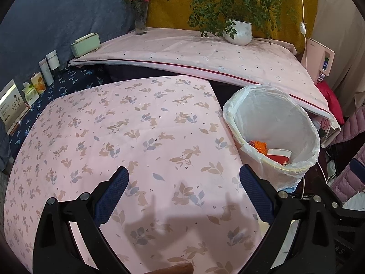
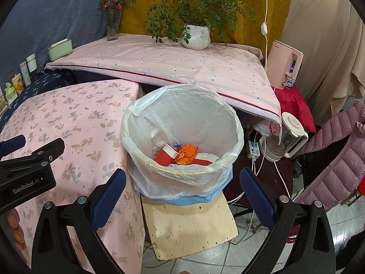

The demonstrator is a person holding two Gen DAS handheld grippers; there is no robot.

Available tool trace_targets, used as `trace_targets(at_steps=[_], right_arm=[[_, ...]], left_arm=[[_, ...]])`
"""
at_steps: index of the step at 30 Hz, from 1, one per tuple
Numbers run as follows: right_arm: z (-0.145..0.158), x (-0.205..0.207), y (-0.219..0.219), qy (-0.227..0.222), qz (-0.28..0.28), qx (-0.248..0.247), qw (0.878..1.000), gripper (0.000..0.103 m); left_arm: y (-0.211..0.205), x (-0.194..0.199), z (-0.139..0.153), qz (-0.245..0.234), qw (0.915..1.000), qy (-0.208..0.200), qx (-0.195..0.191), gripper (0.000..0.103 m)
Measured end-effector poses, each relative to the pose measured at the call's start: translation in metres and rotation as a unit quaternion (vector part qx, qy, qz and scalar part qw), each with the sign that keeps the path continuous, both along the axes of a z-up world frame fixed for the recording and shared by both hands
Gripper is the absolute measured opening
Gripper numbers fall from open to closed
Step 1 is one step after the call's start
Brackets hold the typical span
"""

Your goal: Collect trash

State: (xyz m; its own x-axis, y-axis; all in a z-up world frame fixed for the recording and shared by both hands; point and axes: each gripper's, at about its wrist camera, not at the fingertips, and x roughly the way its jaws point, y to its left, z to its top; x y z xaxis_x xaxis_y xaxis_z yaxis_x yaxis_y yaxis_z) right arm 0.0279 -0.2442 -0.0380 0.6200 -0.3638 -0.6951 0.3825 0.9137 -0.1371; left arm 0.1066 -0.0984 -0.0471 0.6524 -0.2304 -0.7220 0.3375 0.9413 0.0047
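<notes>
A trash bin lined with a white plastic bag stands on a wooden board beside the pink rabbit-print table. Inside it lie a crumpled orange wrapper and red-and-white cartons. The bin also shows in the left wrist view, right of the table. My left gripper is open and empty above the table's bare cloth. My right gripper is open and empty, just in front of and above the bin. The left gripper's body shows at the left edge of the right wrist view.
A second pink-clothed table at the back holds a potted plant and a flower vase. Boxes and bottles line the left wall. A pink kettle, a blender jug, cables and a purple jacket crowd the right.
</notes>
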Motion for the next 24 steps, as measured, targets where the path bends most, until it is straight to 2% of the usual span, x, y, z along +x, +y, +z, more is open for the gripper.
trace_targets(at_steps=[24], right_arm=[[0.017,-0.008,0.013,-0.014,0.003,-0.012,1.0,0.096]], left_arm=[[0.014,-0.01,0.016,0.013,0.9996,-0.011,-0.022,0.093]])
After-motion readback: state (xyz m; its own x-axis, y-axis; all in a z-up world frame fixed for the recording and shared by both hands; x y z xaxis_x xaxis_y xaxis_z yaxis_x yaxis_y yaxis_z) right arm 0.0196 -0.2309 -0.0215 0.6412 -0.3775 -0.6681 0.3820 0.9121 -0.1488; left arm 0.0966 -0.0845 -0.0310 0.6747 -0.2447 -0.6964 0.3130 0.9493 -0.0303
